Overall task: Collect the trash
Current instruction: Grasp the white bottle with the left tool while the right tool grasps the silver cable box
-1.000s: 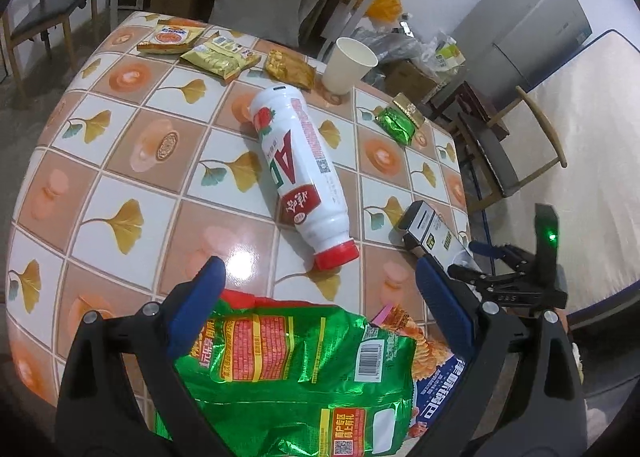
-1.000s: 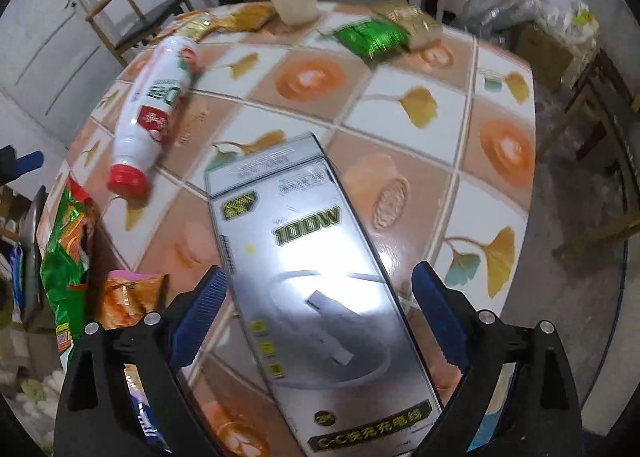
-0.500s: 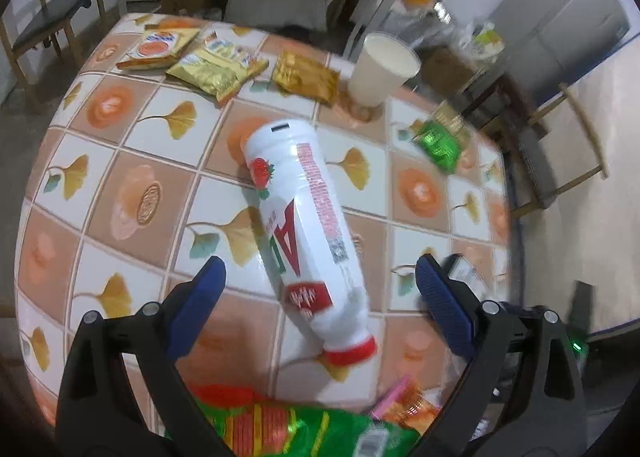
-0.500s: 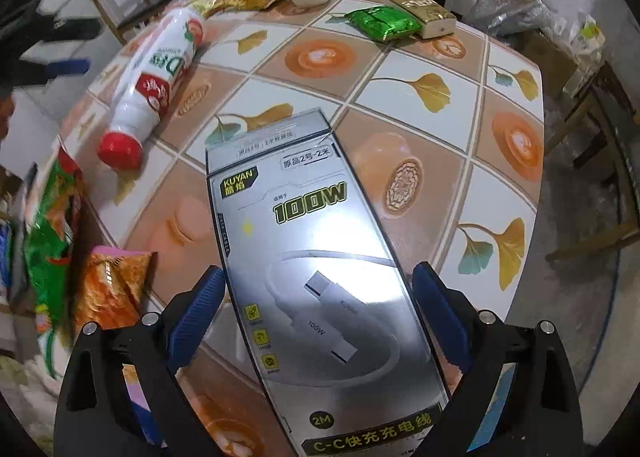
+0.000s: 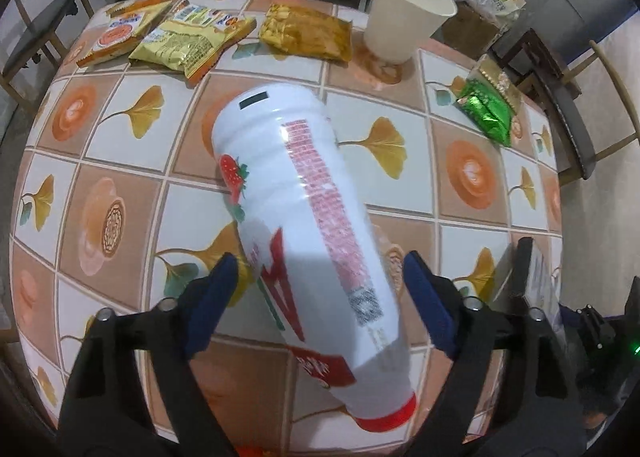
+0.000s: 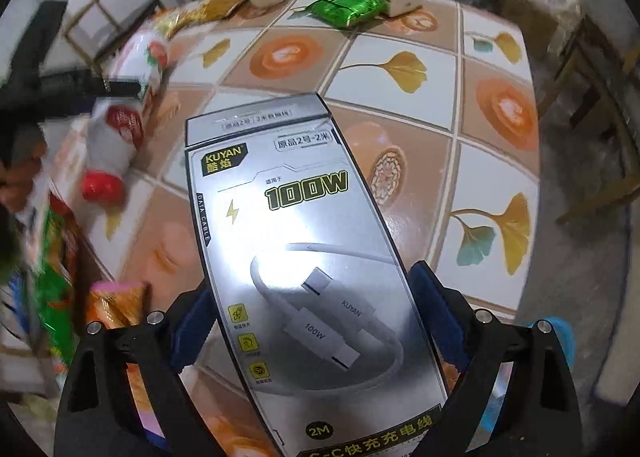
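White plastic bottle [image 5: 316, 241] with a red cap and strawberry print lies on its side on the tiled table [image 5: 116, 125], cap end nearest the left wrist camera. Left gripper [image 5: 320, 277] is over it, pointing steeply down; jaws closing, bottle body between the blue pads [image 5: 216, 297]. Left pad appears at or very near the bottle's side, right pad shows a small gap; no firm clamp seen. Right gripper [image 6: 316, 289] has its fingers set on both long edges of a silver cable box [image 6: 304, 257] printed "100W", box pointing away from the camera above the table edge; the pads look pressed against the box sides. Beyond the bottle, at the far side of the table: an upright paper cup [image 5: 404, 17], a gold-brown snack packet [image 5: 308, 33] just left of it, a yellow packet [image 5: 192, 41] and an orange-and-white packet [image 5: 120, 33] further left. A green foil packet [image 5: 486, 113] touches a gold packet [image 5: 498, 81] near the right edge. Right wrist view shows a green bag [image 6: 52, 281] and orange wrapper [image 6: 116, 305] at lower left, blurred.
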`<state>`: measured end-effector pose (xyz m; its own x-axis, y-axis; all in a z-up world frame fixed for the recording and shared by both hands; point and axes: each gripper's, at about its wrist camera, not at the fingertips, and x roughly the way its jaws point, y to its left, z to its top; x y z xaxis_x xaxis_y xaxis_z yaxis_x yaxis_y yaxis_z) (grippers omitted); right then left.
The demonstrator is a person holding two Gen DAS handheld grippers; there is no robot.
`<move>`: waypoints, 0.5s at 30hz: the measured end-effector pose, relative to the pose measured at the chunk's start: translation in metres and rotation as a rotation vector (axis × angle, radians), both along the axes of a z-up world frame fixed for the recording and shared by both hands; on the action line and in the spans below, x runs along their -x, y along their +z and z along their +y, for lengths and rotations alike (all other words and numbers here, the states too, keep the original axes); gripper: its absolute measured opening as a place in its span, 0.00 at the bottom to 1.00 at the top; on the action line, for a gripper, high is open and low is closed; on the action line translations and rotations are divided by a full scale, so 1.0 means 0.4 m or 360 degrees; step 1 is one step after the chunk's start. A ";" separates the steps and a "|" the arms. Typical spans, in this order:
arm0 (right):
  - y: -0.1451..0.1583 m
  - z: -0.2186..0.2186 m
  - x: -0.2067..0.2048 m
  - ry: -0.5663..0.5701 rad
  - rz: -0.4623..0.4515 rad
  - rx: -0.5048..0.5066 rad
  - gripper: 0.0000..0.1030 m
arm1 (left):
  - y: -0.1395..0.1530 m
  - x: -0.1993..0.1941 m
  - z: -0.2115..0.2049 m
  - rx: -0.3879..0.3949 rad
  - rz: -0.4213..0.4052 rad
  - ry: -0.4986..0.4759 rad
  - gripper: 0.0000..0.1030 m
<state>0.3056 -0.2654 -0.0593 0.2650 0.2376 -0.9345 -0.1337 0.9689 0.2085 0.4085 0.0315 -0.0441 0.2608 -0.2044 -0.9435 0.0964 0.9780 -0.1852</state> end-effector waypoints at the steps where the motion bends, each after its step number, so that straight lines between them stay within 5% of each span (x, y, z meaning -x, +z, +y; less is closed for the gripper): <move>1: 0.001 -0.009 -0.005 -0.0027 0.0017 -0.0045 0.86 | -0.005 -0.005 0.005 0.0020 0.0005 -0.0003 0.70; 10: -0.003 -0.056 -0.034 -0.0299 0.0080 -0.0317 0.86 | 0.015 -0.020 0.005 -0.0069 -0.0160 -0.0194 0.67; 15: -0.002 -0.018 -0.041 -0.0222 0.0098 -0.0239 0.86 | 0.009 -0.025 0.021 -0.0075 -0.0111 -0.0180 0.72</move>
<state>0.3221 -0.2727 -0.0601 0.2485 0.3408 -0.9067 0.0169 0.9344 0.3558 0.4184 0.0398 -0.0405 0.3038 -0.1920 -0.9332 0.2175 0.9676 -0.1283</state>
